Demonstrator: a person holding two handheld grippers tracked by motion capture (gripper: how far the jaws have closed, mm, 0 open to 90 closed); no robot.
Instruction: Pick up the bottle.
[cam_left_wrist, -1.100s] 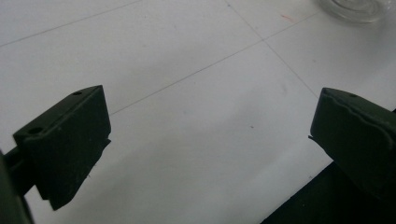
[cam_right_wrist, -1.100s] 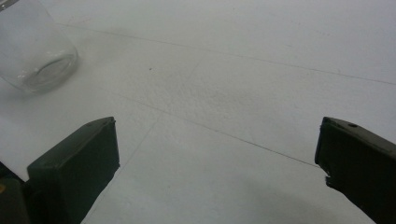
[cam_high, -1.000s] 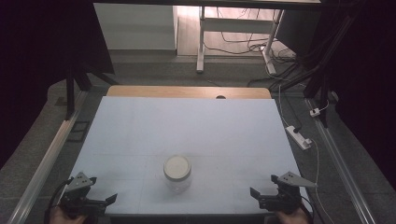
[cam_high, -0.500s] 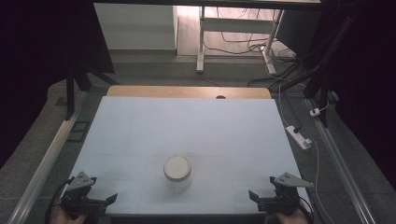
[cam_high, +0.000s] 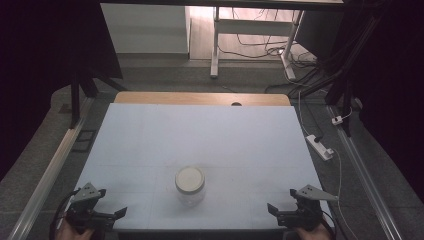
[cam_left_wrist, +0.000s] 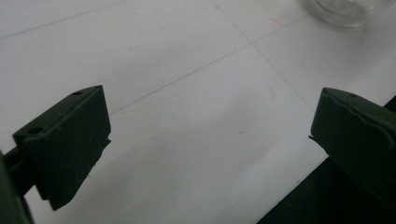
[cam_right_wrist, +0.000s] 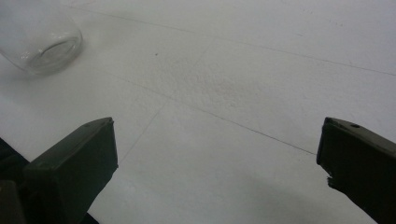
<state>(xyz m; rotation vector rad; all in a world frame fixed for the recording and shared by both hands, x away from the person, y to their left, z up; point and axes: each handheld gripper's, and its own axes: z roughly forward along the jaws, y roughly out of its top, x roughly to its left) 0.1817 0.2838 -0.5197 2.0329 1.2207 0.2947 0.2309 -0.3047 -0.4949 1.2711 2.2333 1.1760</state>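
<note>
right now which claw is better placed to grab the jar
Left, narrowly. The jar stands slightly left of centre, so the left claw looks a bit nearer than the right claw. Both are open and empty.

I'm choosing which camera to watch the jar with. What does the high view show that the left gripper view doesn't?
High view: the whole glass jar upright with its cream lid on, the right gripper open at the table's near edge, and the floor and cables beyond. Left gripper view: the left gripper up close, its jaws wide apart over bare table. Both: the jar's base, the white table and the left gripper.
</note>
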